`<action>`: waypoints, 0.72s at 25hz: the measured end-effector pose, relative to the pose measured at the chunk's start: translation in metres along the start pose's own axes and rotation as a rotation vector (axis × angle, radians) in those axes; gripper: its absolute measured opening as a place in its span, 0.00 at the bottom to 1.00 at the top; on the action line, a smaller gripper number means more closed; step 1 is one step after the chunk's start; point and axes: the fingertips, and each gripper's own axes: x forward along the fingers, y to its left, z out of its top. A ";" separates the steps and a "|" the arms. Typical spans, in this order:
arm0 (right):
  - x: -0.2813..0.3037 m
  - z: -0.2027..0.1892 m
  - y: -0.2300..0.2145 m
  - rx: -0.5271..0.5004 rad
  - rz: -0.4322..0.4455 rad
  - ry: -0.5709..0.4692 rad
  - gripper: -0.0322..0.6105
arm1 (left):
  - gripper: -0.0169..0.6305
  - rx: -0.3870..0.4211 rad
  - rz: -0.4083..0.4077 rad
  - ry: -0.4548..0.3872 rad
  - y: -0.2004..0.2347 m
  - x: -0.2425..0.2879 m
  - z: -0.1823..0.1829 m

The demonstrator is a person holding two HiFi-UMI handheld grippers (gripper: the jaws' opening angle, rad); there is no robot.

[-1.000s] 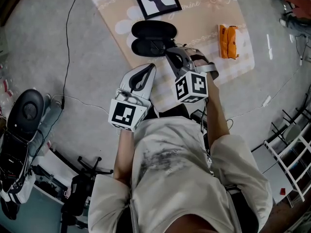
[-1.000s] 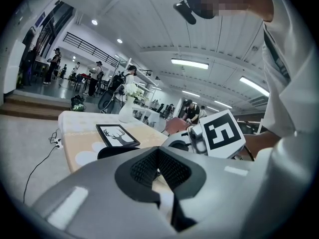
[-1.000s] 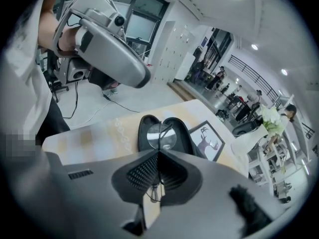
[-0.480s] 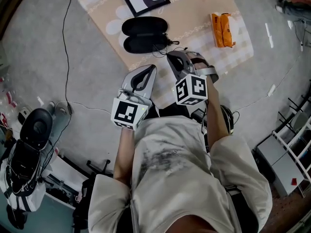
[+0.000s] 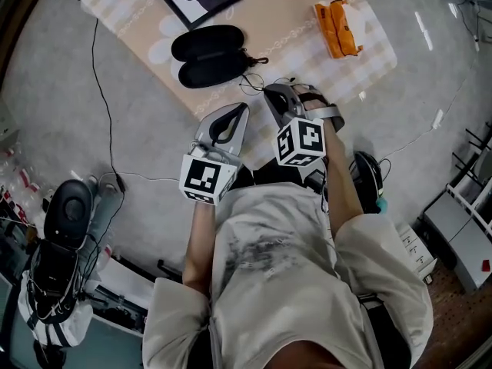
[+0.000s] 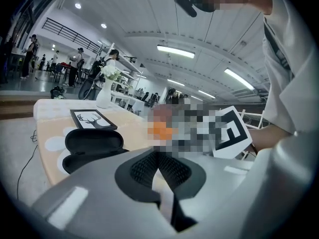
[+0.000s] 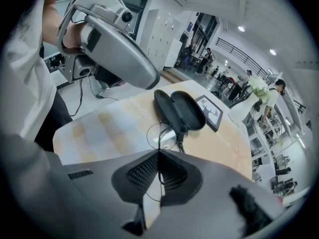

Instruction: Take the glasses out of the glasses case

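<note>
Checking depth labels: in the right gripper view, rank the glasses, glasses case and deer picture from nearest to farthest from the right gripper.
1. Glasses, clamped in the right gripper's fingers.
2. Glasses case, open, just ahead.
3. Deer picture, beyond the case, to the right.

Thin wire-frame glasses (image 7: 162, 135), round clear lenses: out of the case, frame pinched betw. the closed jaws of the right hand-held gripper (image 7: 158, 159), lenses poking past its tip, above the desk (image 5: 300, 21). Black oval glasses case (image 5: 209, 54): open, both halves face up, looks empty, flat on desk just ahead & left of that tip.
</note>
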 end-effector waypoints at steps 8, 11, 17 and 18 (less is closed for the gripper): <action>0.005 -0.018 0.005 0.043 -0.002 0.024 0.08 | 0.04 0.013 -0.041 0.026 -0.005 0.011 -0.006; 0.008 -0.022 0.007 0.053 0.002 0.032 0.08 | 0.04 0.015 -0.050 0.041 -0.006 0.014 -0.010; 0.013 -0.029 0.012 0.058 0.010 0.045 0.08 | 0.04 0.014 -0.064 0.059 -0.006 0.016 -0.016; 0.014 -0.029 0.013 0.058 0.012 0.046 0.08 | 0.04 0.013 -0.066 0.062 -0.006 0.017 -0.017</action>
